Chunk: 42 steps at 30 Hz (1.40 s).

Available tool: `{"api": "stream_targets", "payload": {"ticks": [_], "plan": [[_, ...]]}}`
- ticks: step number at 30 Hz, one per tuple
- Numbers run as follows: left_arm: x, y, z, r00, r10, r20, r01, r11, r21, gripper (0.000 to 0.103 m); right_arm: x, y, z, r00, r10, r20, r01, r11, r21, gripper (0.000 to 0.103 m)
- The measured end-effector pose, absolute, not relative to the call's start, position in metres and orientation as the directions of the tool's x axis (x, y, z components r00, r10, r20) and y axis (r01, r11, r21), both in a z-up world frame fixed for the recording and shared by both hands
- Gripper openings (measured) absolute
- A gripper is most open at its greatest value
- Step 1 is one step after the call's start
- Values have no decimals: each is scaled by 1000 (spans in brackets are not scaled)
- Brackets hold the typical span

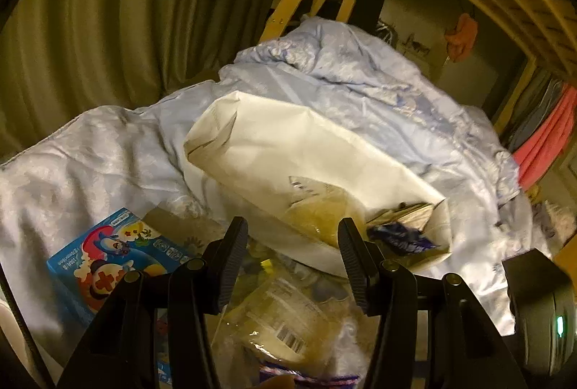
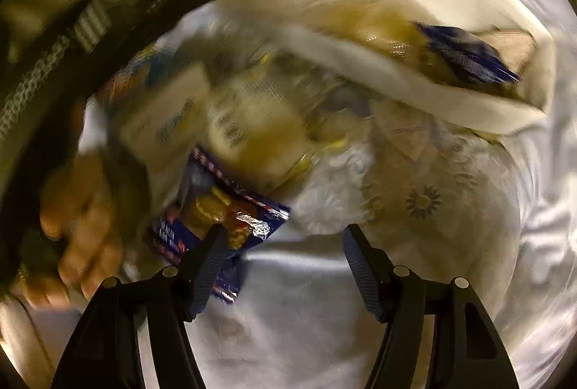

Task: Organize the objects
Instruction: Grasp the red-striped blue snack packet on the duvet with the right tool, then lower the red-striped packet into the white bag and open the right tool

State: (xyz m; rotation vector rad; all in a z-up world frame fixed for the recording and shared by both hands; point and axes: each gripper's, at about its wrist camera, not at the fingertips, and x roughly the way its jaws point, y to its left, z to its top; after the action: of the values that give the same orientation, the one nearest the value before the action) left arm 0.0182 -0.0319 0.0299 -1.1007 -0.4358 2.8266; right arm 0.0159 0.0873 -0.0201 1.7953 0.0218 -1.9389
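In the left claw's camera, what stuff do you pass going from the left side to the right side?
Blue cartoon box → clear packet with a barcode → white paper bag lying open on the pale blue duvet → dark blue wrapper at the bag's mouth → pink cloth hanging at the far right.

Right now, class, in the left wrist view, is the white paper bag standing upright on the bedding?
No: the white paper bag lies tipped on its side on the pale blue bedding, its mouth facing the camera.
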Motion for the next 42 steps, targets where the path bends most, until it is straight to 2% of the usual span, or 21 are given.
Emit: {"api": "stream_targets", "payload": {"ticks": [4, 9, 14, 15, 16, 17, 18, 19, 21, 27, 30, 32, 34, 37, 42], "plan": [[18, -30, 27, -743, 137, -655, 48, -965, -257, 52, 19, 76, -22, -19, -346, -938, 397, -864, 311, 65], [17, -32, 24, -740, 112, -664, 68, -969, -239, 52, 4, 78, -40, 85, -477, -875, 305, -823, 479, 70], [16, -35, 22, -736, 109, -669, 78, -967, -243, 52, -13, 88, -70, 200, -640, -742, 129, -734, 667, 73], [16, -35, 22, -737, 109, -667, 79, -966, -244, 52, -14, 90, -73, 202, -656, -728, 113, -722, 682, 72], [16, -35, 22, -737, 110, -667, 78, -966, -245, 52, -16, 93, -75, 189, -677, -712, 92, -709, 699, 66], [16, -34, 22, -736, 114, -667, 74, -966, -247, 52, -18, 99, -77, 162, -699, -696, 60, -697, 714, 60], [16, -33, 22, -737, 117, -666, 71, -966, -249, 52, -20, 103, -78, 147, -712, -687, 39, -689, 723, 48], [16, -33, 22, -737, 119, -666, 69, -966, -249, 52, -22, 108, -80, 138, -723, -677, 16, -682, 731, 43], [16, -32, 22, -737, 122, -665, 66, -966, -251, 52, -23, 117, -81, 110, -735, -669, -5, -674, 739, 37], [16, -31, 21, -732, 156, -663, 41, -961, -272, 51, -26, 156, -65, -28, -747, -665, -54, -663, 747, 34], [16, -32, 21, -725, 250, -642, -23, -940, -340, 53, -25, 181, -45, -144, -724, -675, -68, -673, 737, 34], [15, -30, 21, -705, 338, -624, -86, -914, -398, 60, -21, 203, -26, -258, -691, -675, -63, -685, 726, 27], [16, -27, 21, -681, 416, -602, -151, -885, -440, 65, -14, 226, -14, -341, -683, -645, -68, -667, 742, 26], [17, -18, 21, -653, 471, -593, -209, -865, -456, 66, -19, 256, -6, -407, -696, -591, -76, -619, 782, 22], [16, -4, 15, -603, 512, -612, -262, -851, -455, 66, -19, 264, -13, -433, -677, -595, -136, -604, 786, 21]]}}
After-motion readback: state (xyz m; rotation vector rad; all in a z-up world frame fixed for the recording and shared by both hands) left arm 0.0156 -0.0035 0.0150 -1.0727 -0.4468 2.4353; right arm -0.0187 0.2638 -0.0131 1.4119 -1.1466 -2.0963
